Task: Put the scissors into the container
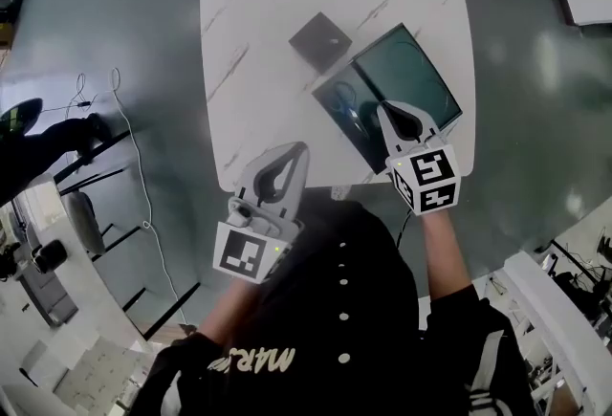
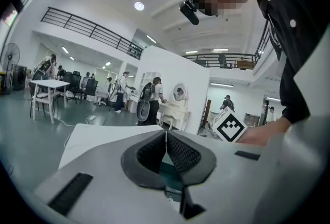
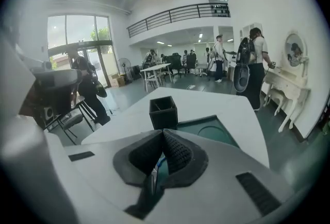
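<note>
A white, marble-veined table [image 1: 249, 70] with rounded corners stands on a glossy grey-green floor [image 1: 134, 12], and a thin white cable [image 1: 124, 132] trails across the floor to its left. The room around it is a tall, bright hall. A railed balcony [image 3: 175, 14] runs along the far wall, with large windows [image 3: 77, 35] below and round lights in the ceiling. Further back are more white tables and chairs [image 3: 154, 73]. Several people stand about, one with a backpack [image 3: 252, 58] beside a white dressing table [image 3: 286, 86].

A black square container [image 1: 320, 41] stands upright near the middle of the table. Its top is open, and its inside is too dark to show any contents. Just beside it, towards the person, a dark green tray [image 1: 421, 70] lies flat, reaching to the table's right edge. The scissors [image 1: 349, 108] lie on the left part of this tray, outside the container and apart from it.

The right gripper [image 1: 384, 106] hangs over the near part of the tray, just right of the scissors, with its jaws pressed together on nothing. The left gripper [image 1: 302, 148] is held above the table's near edge, well clear of the tray. Its jaws also meet at the tips and hold nothing.
</note>
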